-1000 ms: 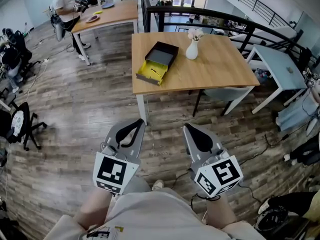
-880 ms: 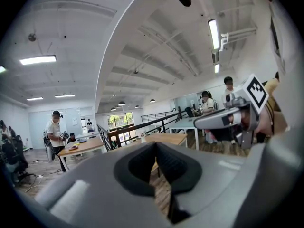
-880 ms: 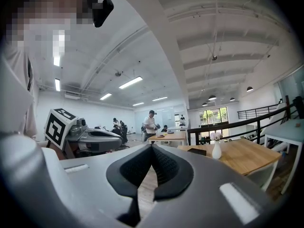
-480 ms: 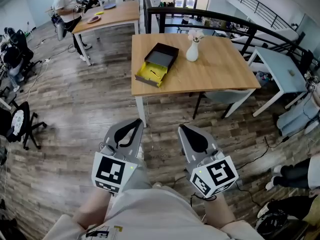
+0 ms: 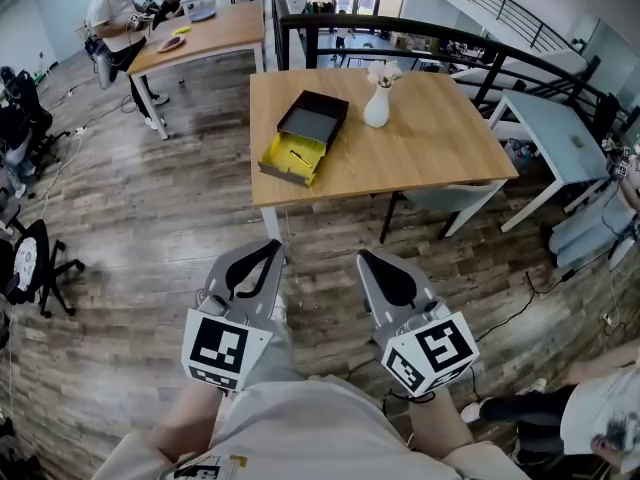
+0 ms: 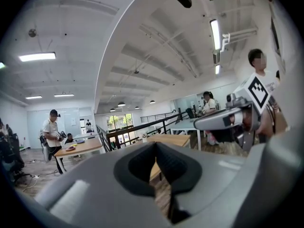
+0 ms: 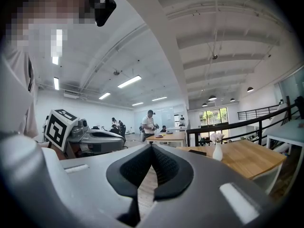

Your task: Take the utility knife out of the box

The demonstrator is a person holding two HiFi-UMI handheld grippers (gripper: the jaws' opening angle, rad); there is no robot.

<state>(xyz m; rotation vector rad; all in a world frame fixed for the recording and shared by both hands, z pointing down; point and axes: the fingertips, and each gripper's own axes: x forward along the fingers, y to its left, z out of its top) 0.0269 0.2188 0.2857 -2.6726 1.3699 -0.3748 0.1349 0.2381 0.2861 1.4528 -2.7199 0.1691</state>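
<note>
An open box lies on the wooden table [image 5: 440, 143] ahead of me, a black tray [image 5: 313, 120] with a yellow tray [image 5: 289, 158] leaning off its near end. A small dark thing lies in the yellow tray; it is too small to tell as the utility knife. My left gripper [image 5: 274, 247] and right gripper [image 5: 366, 259] hang side by side over the plank floor, well short of the table. Both are shut with nothing between the pads. The left gripper view shows its jaws [image 6: 155, 144] meeting, and the right gripper view shows the same [image 7: 151, 147].
A white vase [image 5: 377, 108] with flowers stands on the table right of the box. A black railing [image 5: 430, 30] runs behind it. Another table [image 5: 200, 30] with people stands back left, a pale table [image 5: 560, 128] at right, an office chair [image 5: 28, 258] at left. A person's leg [image 5: 520, 406] is near right.
The table and box have drawn closer and slid a little left in the head view. Both grippers keep their places in the view, still shut. The leg at right has shifted.
</note>
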